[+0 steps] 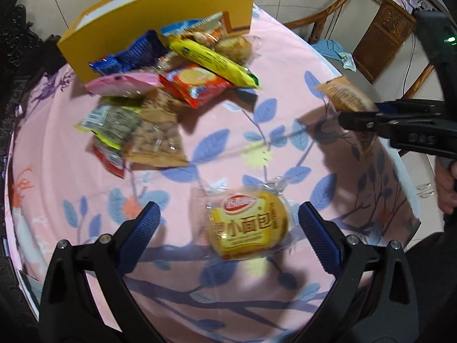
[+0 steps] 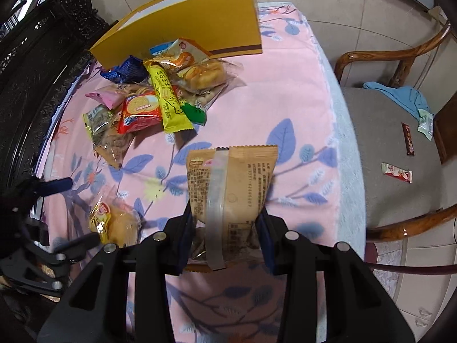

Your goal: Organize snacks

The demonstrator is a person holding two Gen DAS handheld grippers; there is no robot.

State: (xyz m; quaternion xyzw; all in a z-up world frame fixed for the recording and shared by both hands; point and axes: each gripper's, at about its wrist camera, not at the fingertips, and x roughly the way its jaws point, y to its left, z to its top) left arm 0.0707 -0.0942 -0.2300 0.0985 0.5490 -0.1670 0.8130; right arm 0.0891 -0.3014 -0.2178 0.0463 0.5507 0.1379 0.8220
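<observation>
My right gripper (image 2: 225, 225) is shut on a tan snack packet (image 2: 232, 185), held upright above the pink floral tablecloth (image 2: 285, 91); the left wrist view shows the same tan packet (image 1: 342, 97) in the right gripper (image 1: 354, 123) at the right. My left gripper (image 1: 228, 228) is open, its blue pads either side of a small yellow bread packet (image 1: 248, 225) lying on the cloth, not touching it. That bread packet (image 2: 114, 223) appears low left in the right wrist view, beside the left gripper (image 2: 71, 214). A pile of snack packets (image 2: 148, 97) lies before a yellow box (image 2: 200, 23).
The yellow box (image 1: 160, 14) stands at the table's far side with the snack pile (image 1: 160, 85) against it. A wooden chair (image 2: 400, 143) at the right holds a blue cloth and small packets. Dark carved furniture (image 2: 34, 57) borders the left.
</observation>
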